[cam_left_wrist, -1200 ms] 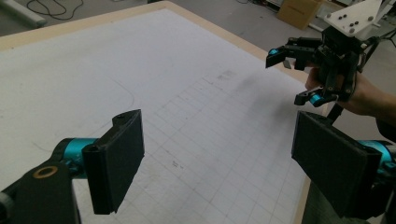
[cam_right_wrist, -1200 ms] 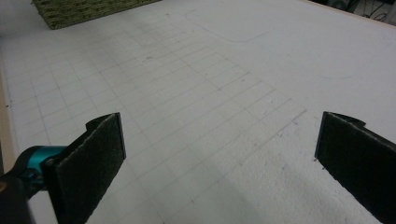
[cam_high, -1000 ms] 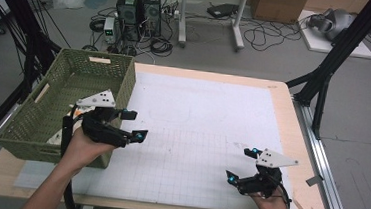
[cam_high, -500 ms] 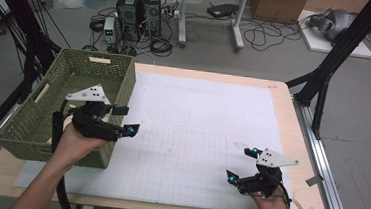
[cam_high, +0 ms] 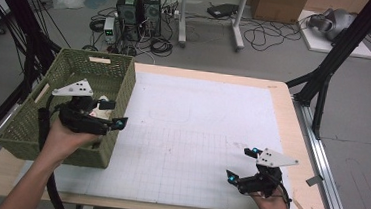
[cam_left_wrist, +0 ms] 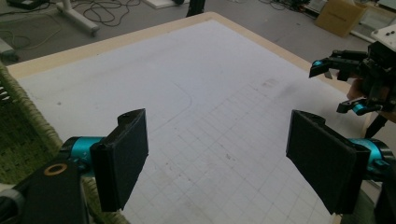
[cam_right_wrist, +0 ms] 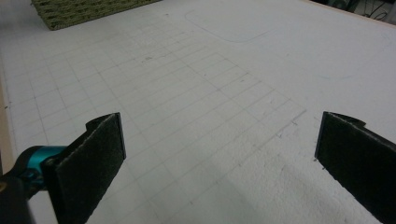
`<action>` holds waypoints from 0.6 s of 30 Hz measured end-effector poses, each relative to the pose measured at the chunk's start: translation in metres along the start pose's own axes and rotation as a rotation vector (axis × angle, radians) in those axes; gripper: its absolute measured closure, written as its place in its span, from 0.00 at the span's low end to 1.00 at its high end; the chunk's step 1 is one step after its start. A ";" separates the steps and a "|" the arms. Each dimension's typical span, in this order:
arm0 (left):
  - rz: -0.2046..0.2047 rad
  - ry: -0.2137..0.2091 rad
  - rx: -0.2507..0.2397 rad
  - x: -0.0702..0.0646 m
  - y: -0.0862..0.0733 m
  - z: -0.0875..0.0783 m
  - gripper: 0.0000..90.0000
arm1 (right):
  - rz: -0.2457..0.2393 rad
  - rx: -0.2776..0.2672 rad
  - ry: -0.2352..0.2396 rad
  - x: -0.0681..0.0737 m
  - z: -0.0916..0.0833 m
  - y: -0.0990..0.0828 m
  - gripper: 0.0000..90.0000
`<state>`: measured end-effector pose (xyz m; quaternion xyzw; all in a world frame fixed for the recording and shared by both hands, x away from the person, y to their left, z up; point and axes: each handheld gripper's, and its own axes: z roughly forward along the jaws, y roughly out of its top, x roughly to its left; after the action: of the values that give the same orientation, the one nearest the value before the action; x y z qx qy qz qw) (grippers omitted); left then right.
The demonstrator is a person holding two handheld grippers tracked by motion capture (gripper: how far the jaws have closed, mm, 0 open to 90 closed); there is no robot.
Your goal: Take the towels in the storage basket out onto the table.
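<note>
My left gripper [cam_high: 115,114] hangs over the right side of a green woven basket [cam_high: 26,122], its tips pointing right toward the mat. Its jaws stand wide apart with nothing between them. In the left gripper view, the left gripper [cam_left_wrist: 224,163] looks across the white gridded mat [cam_left_wrist: 210,107], with the basket's wall [cam_left_wrist: 18,126] at the left edge. My right gripper [cam_high: 241,164] rests low near the mat's front right corner, open and empty. In the right gripper view, bare mat lies between the pads of the right gripper [cam_right_wrist: 219,158].
A pale object [cam_high: 104,102] lies in the basket, mostly hidden under the left gripper. The wooden table's edge [cam_high: 301,143] runs along the right of the mat. Black frame legs [cam_high: 326,80] stand at the far right. The basket's corner [cam_right_wrist: 84,9] lies at the top of the right gripper view.
The left hand has carried its gripper left and slightly back, from the mat's edge to above the basket. The right gripper has stayed still.
</note>
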<state>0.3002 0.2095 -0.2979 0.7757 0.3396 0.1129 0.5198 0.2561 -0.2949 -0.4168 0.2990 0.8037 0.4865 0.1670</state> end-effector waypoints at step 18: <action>-0.001 0.117 0.029 0.020 -0.008 -0.016 0.24 | 0.000 0.000 0.002 -0.001 0.001 0.000 0.01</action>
<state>0.3036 0.2353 -0.3015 0.7750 0.3717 0.1527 0.4877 0.2571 -0.2952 -0.4174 0.2988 0.8037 0.4869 0.1663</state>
